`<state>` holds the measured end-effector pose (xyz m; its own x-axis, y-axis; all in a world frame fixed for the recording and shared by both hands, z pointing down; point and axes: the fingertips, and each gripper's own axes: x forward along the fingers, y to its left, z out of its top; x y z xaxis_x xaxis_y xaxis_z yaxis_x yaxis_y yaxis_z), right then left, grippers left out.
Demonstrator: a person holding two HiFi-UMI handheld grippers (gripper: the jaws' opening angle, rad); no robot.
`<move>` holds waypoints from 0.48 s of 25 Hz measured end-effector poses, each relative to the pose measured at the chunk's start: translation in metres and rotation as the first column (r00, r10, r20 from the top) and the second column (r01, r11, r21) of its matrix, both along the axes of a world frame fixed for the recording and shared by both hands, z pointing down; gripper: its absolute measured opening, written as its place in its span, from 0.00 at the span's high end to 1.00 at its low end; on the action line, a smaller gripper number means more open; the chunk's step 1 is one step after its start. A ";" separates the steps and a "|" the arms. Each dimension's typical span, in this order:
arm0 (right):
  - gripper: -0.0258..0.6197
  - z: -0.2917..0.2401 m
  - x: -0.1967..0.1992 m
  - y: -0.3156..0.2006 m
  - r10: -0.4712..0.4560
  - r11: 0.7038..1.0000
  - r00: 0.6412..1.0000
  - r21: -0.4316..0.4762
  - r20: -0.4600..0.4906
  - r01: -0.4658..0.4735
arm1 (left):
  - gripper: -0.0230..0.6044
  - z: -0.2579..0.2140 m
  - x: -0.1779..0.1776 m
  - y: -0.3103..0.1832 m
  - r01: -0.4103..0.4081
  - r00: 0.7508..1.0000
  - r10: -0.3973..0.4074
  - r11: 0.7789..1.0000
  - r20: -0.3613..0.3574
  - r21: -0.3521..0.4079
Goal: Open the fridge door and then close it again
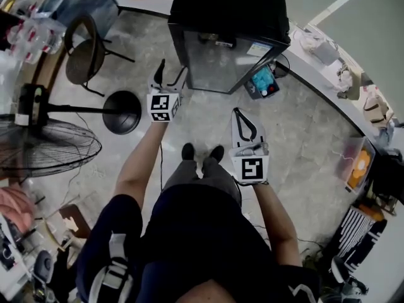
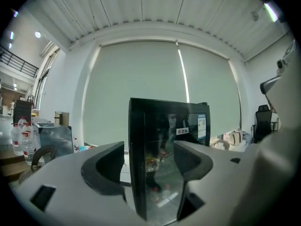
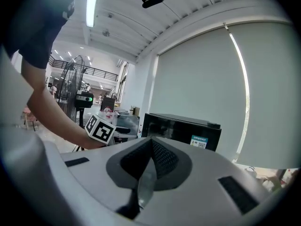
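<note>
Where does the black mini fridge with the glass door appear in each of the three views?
Head view: the black mini fridge stands at top centre.
Left gripper view: it is in the centre, farther off, framed by the open jaws.
Right gripper view: it is right of centre, above the shut jaws.
Shared landmark: the blue-white sticker on the fridge.

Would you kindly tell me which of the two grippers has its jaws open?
The left gripper: its jaws stand apart, pointing at the fridge, while the right gripper has its jaws pressed together.

Gripper (image 2: 148, 166) wide apart, fridge (image 2: 162, 140) ahead.
</note>
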<state>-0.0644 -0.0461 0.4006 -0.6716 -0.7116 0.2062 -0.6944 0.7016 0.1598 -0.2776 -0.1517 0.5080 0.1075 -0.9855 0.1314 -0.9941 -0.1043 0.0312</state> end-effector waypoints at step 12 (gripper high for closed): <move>0.93 0.022 -0.014 -0.027 -0.028 0.999 1.000 -0.014 -0.006 0.028 | 0.46 0.062 -0.015 -0.066 -0.095 0.995 0.094 0.993 -0.028 -0.071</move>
<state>-0.0786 -0.0728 0.4226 -0.6902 -0.6893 0.2203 -0.6732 0.7233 0.1537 -0.2926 -0.2172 0.5701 0.2036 -0.9588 0.1979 -0.9787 -0.1942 0.0659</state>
